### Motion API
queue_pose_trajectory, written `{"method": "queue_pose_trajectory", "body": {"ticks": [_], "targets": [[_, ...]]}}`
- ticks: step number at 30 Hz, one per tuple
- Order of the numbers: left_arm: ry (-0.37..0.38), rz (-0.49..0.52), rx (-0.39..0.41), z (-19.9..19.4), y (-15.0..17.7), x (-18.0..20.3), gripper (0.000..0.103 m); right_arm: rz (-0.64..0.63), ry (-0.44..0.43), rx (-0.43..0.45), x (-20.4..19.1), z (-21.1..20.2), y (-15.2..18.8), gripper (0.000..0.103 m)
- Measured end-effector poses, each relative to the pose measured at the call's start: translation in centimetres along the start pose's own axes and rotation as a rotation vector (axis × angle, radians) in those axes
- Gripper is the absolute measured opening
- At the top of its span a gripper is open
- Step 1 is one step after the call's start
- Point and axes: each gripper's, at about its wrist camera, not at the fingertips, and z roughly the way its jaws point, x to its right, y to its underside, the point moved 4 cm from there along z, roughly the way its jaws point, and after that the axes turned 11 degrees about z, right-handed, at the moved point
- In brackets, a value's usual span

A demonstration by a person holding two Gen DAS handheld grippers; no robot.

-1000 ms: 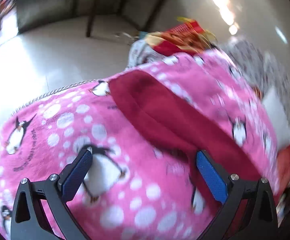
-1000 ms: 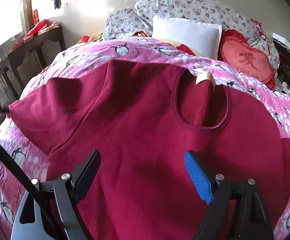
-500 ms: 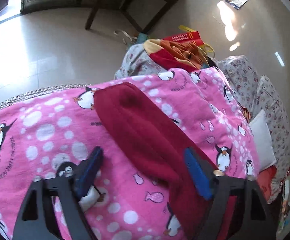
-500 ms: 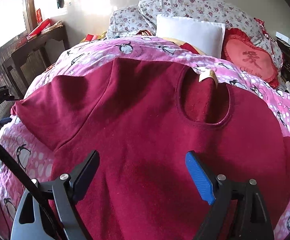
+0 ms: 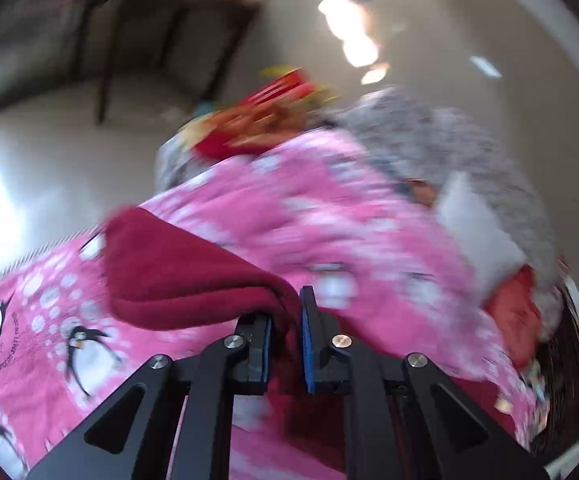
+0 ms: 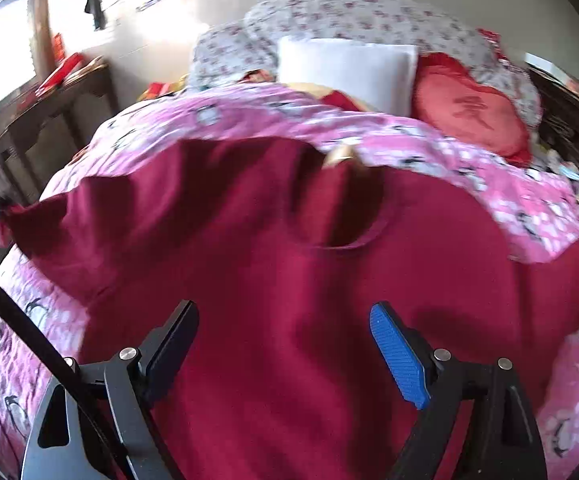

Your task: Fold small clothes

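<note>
The left gripper has its fingers pinched on the sleeve edge of the maroon shirt, which lies spread on the penguin blanket. The right gripper hovers fingers apart above the shirt's body. Likely next: carry the sleeve inward across the chest.

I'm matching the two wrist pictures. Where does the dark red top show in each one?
Left wrist: the dark red top lies left of centre, its edge pinched in the left tongs.
Right wrist: it fills the middle, beyond the open right tongs.
Shared landmark: the white pillow.
</note>
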Motion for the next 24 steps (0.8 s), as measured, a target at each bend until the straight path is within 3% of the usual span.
{"method": "queue_pose_trajectory", "body": {"ticks": [4,7,10,12,18,19,20,21,23,24], "targets": [[0.177,0.19,0.072,-4.6,0.6,10.9,0.009,0.055,0.04,0.02,4.0,-1.4,-0.6,0.091],[0.318,0.346,0.053,-6.0,3.7,19.8,0.009,0.099,0.066,0.032,6.8,-2.3,-0.9,0.091],[0.417,0.463,-0.043,-4.4,9.1,27.4,0.009,0.13,0.086,0.041,9.4,-3.3,-0.8,0.091],[0.429,0.499,-0.107,-2.5,12.4,30.2,0.009,0.146,0.102,0.046,10.9,-3.8,-0.7,0.091],[0.464,0.604,-0.345,3.8,21.2,33.7,0.013,0.195,0.149,0.031,15.0,-4.7,0.0,0.093],[0.461,0.625,-0.346,3.5,21.8,33.8,0.016,0.201,0.148,0.031,15.3,-4.8,0.1,0.094],[0.474,0.645,-0.337,2.7,22.1,33.5,0.027,0.208,0.145,0.034,15.6,-5.1,0.2,0.095],[0.501,0.654,-0.339,1.8,21.8,33.2,0.047,0.217,0.141,0.038,15.8,-5.2,0.1,0.096],[0.564,0.629,-0.325,-0.3,20.4,31.8,0.077,0.235,0.124,0.048,16.0,-5.5,0.0,0.097],[0.588,0.617,-0.289,-1.2,19.8,31.8,0.082,0.244,0.101,0.05,16.0,-5.6,-0.2,0.097]]}}
